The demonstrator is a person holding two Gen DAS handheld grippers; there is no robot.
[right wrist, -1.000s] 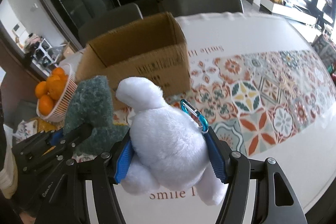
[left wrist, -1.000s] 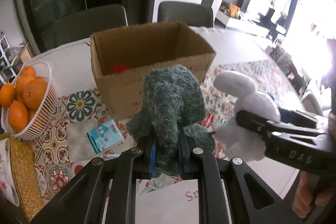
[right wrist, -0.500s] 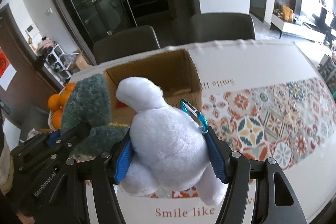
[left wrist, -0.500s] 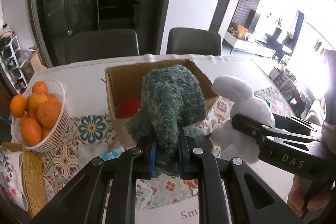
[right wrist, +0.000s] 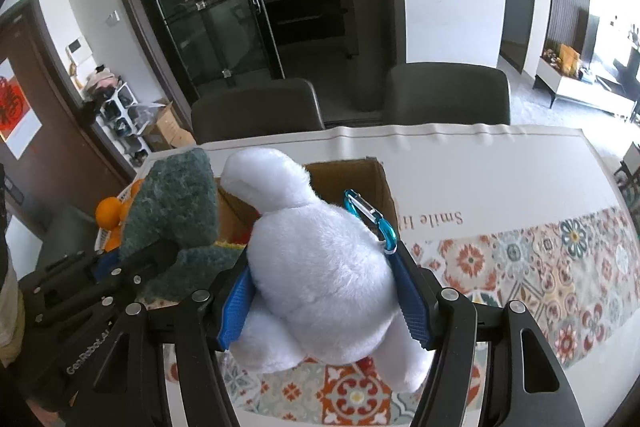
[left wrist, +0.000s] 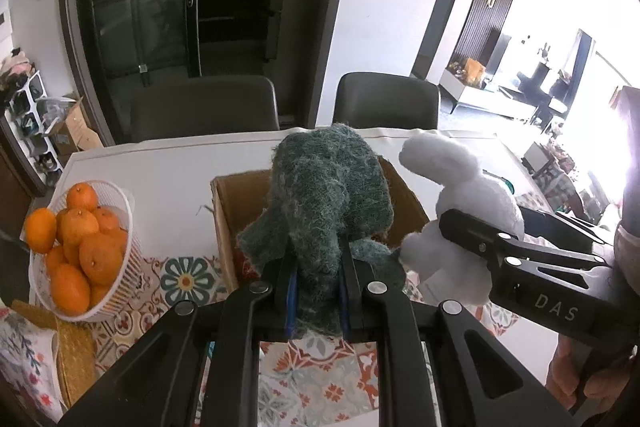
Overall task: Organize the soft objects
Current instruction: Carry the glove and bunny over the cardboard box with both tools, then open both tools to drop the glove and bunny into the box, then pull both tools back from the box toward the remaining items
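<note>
My left gripper (left wrist: 318, 301) is shut on a dark green fuzzy plush toy (left wrist: 328, 195) and holds it up in front of an open cardboard box (left wrist: 228, 215). My right gripper (right wrist: 324, 301) is shut on a white plush toy (right wrist: 320, 267) with a blue carabiner (right wrist: 372, 219), also raised before the box (right wrist: 380, 183). The white plush (left wrist: 460, 195) and right gripper show at the right of the left wrist view; the green plush (right wrist: 172, 203) shows at the left of the right wrist view. Something red lies inside the box, mostly hidden.
A white basket of oranges (left wrist: 76, 247) stands left of the box on the patterned tablecloth (right wrist: 540, 267). A woven mat (left wrist: 76, 359) lies at the near left. Two dark chairs (left wrist: 204, 107) stand behind the table.
Both grippers have risen with their plush toys. The box now sits lower in both views and is mostly covered by the toys.
</note>
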